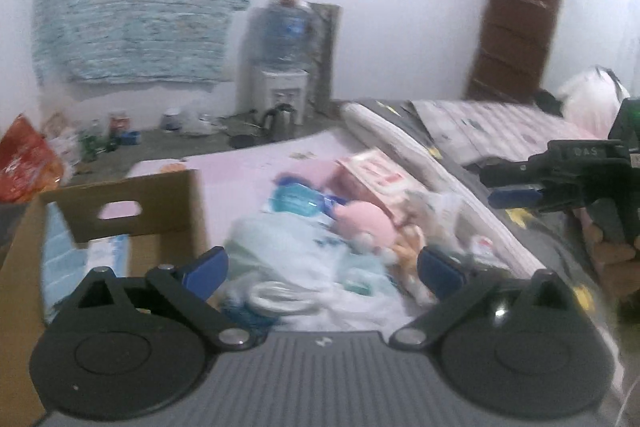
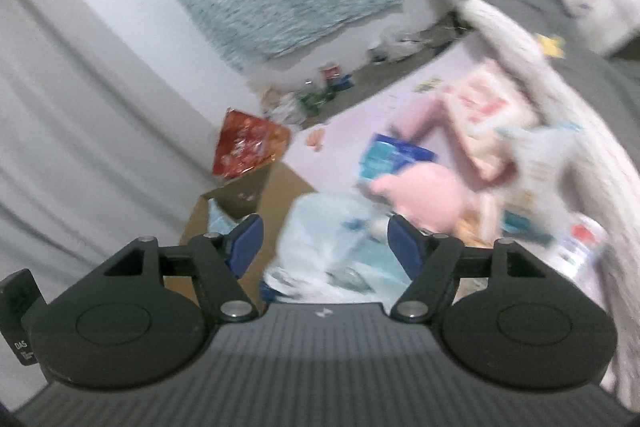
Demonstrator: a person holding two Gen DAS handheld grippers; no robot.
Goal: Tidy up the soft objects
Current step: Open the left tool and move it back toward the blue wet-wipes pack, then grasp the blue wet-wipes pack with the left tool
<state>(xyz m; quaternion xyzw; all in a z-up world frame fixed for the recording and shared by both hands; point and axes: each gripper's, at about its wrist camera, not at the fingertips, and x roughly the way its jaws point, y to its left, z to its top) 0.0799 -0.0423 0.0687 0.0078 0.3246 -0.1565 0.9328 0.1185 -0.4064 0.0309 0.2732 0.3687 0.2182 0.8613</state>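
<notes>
A heap of soft things lies on a pink sheet (image 1: 248,183): a pink plush toy (image 1: 366,223) (image 2: 424,197), a pale blue plastic-wrapped pack (image 1: 288,255) (image 2: 324,231), a blue and teal pack (image 1: 296,201) (image 2: 390,153) and a pink and white pack (image 1: 380,179) (image 2: 480,111). A brown cardboard box (image 1: 120,211) (image 2: 256,195) stands at the left. My left gripper (image 1: 322,269) is open above the pale pack. My right gripper (image 2: 326,241) is open above the same heap; it also shows at the right of the left wrist view (image 1: 516,187).
A rolled patterned blanket (image 1: 404,147) (image 2: 520,39) and grey bedding (image 2: 592,67) lie right of the heap. A water dispenser (image 1: 282,67), a kettle (image 1: 280,121) and floor clutter stand by the far wall. A red bag (image 1: 24,167) (image 2: 248,143) lies beyond the box.
</notes>
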